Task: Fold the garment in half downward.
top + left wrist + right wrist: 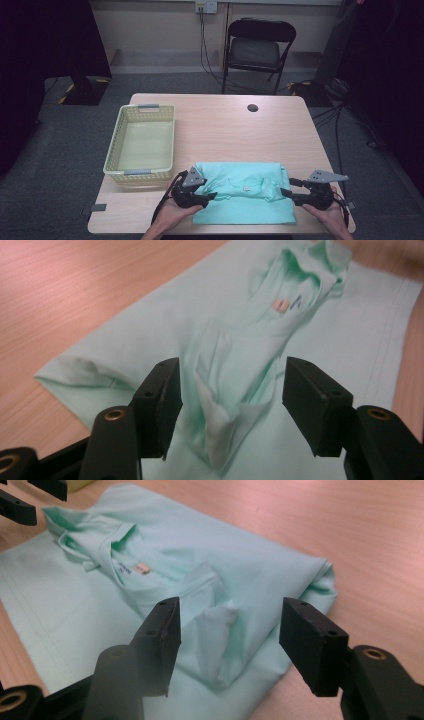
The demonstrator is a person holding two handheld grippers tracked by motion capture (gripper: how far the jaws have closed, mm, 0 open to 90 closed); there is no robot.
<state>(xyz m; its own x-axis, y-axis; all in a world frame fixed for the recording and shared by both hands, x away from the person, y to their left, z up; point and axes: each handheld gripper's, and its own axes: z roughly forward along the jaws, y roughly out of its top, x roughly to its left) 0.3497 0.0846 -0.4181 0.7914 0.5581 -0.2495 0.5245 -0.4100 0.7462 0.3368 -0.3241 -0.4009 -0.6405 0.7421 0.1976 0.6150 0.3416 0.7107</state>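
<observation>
I see a folded mint-green shirt (245, 192) lying flat at the near edge of a wooden table (225, 125), its collar and neck label facing up in the middle. My left gripper (212, 196) sits at the shirt's left end, and my right gripper (286, 192) at its right end. In the left gripper view both jaws stand partly apart with a raised ridge of the cloth between them, and the pads do not press on it. The right gripper view shows the same: jaws parted, a bunched fold between them, nothing held. A pale yellow plastic basket (120, 135) stands on the table's left side, just beyond the left gripper. A dark folding chair (257, 50) stands behind the table.
</observation>
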